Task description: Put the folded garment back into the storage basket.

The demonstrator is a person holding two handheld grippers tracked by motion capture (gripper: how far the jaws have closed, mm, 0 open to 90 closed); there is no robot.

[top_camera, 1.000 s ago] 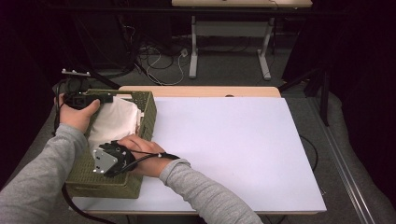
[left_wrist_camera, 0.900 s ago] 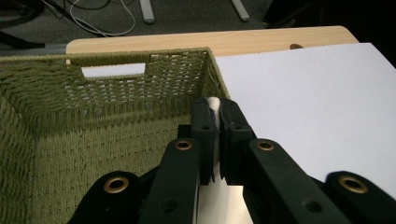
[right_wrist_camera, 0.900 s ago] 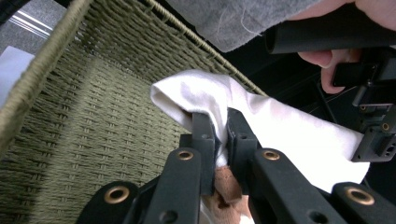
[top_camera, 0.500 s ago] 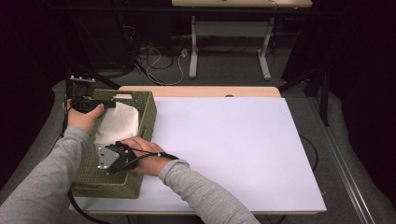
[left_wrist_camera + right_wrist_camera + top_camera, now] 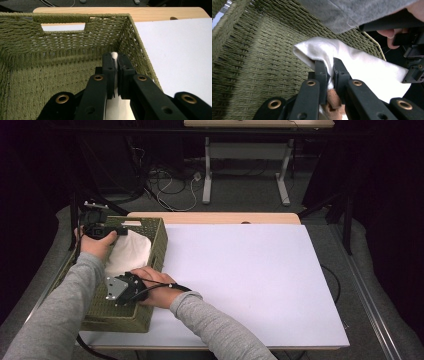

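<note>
Left tool (image 5: 114, 72), right tool (image 5: 329, 77) — jaws clamped, forearms converging.

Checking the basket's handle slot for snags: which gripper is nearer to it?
Left. The left gripper sits at the basket's far end by the handle slot; the right gripper sits toward the near end.

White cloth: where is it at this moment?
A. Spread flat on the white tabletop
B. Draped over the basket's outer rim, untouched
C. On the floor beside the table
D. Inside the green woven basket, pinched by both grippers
D: the white cloth sits within the green woven basket, with the left gripper and the right gripper each shut on it.
</note>
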